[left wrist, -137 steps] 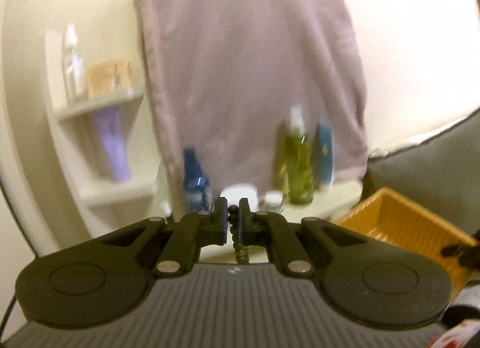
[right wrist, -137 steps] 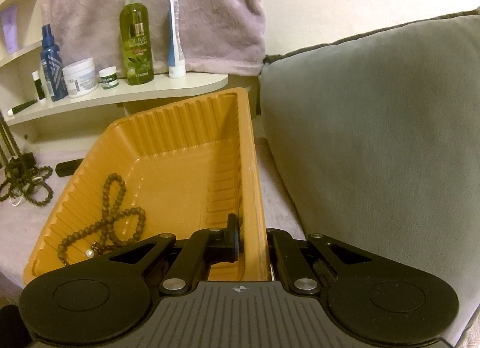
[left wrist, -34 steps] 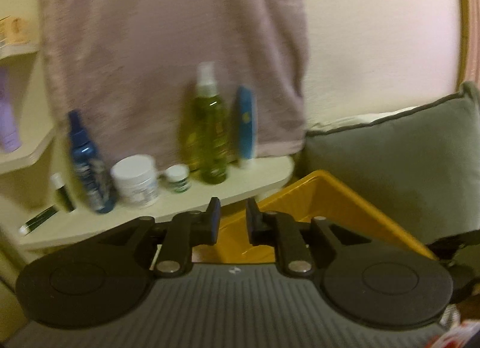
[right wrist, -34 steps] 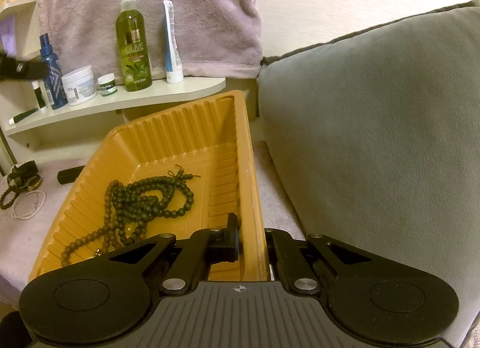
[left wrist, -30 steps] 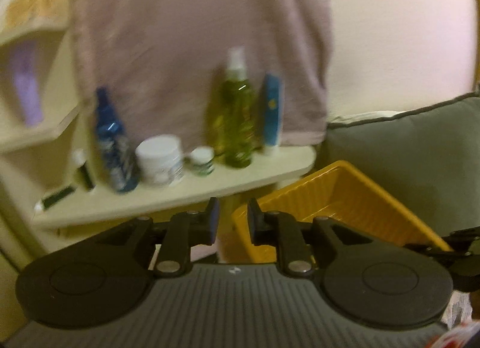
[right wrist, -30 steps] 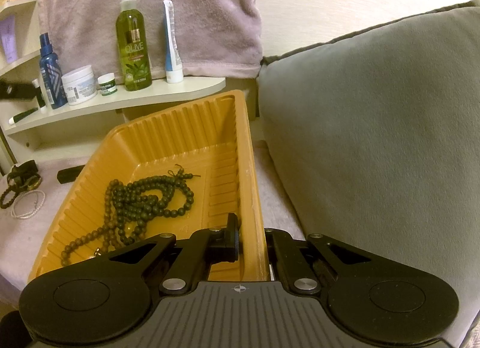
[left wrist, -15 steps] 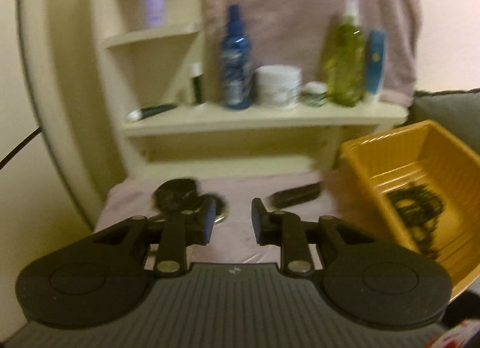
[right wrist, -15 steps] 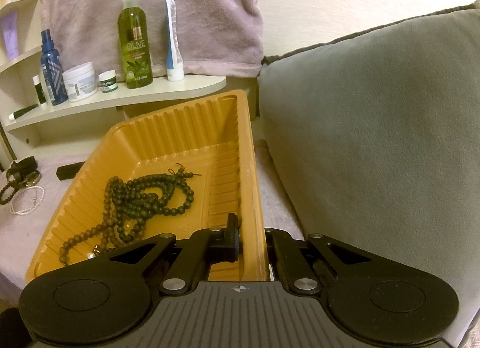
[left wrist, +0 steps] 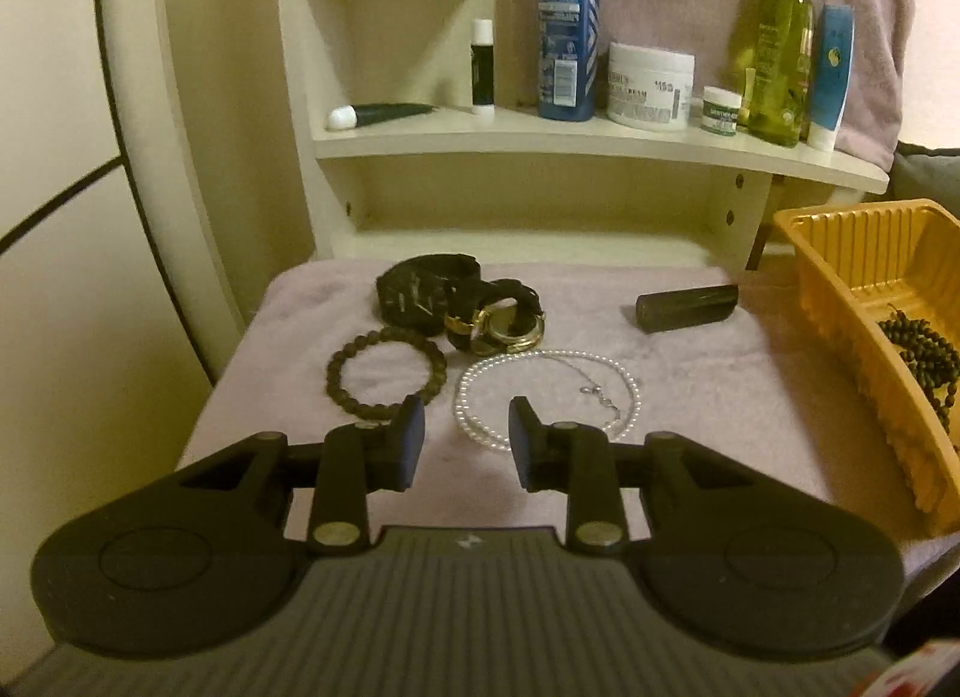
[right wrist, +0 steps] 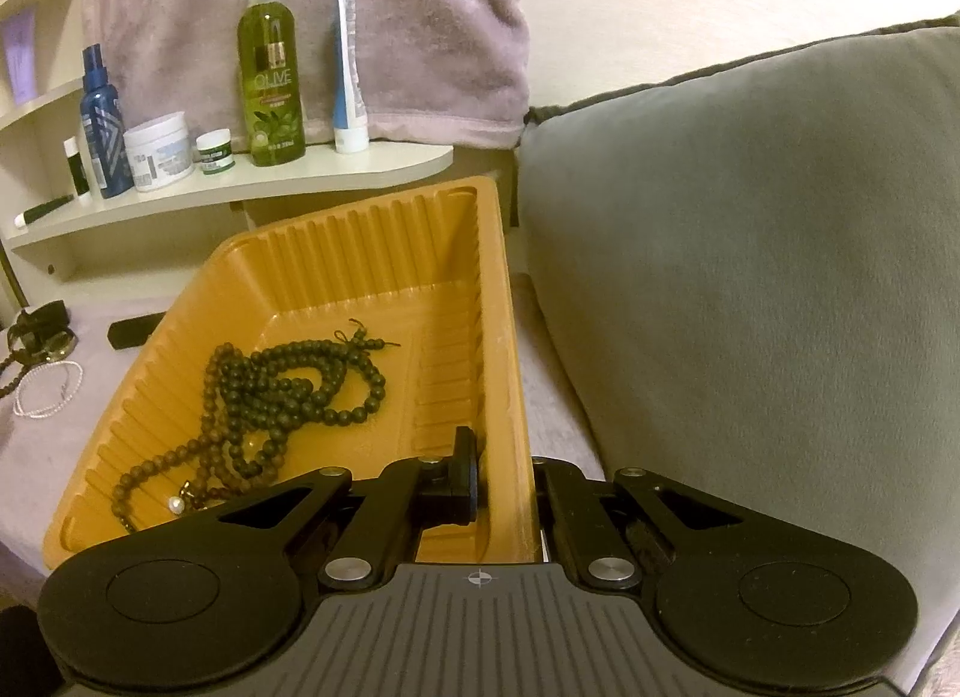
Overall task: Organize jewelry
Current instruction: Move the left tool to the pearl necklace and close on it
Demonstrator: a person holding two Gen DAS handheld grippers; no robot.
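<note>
Pale cloth covers the low surface under my left gripper (left wrist: 467, 433), with a cream shelf unit (left wrist: 540, 144) of bottles and jars beyond it. From this view most of the sorting is left, I judge: a pearl necklace (left wrist: 543, 394) lies just ahead of my fingertips and slightly to their right, a brown bead bracelet (left wrist: 386, 376) just ahead to their left, and farther on two watches, a black one (left wrist: 420, 292) and a gold-faced one (left wrist: 507, 328), touch each other. A dark tube (left wrist: 687, 307) lies farther off to the right. My left jaws are opening, partly spread, with nothing between them and nothing touched. From the right view, the orange tray (right wrist: 372, 253) sits directly ahead of my right gripper (right wrist: 504, 487), beside a grey cushion (right wrist: 750, 277). Two strands of dark prayer beads (right wrist: 288, 391) lie piled on its floor, so that much is done. My right jaws are clenched on the tray's near right wall, one finger inside, one outside, steadying it.
</note>
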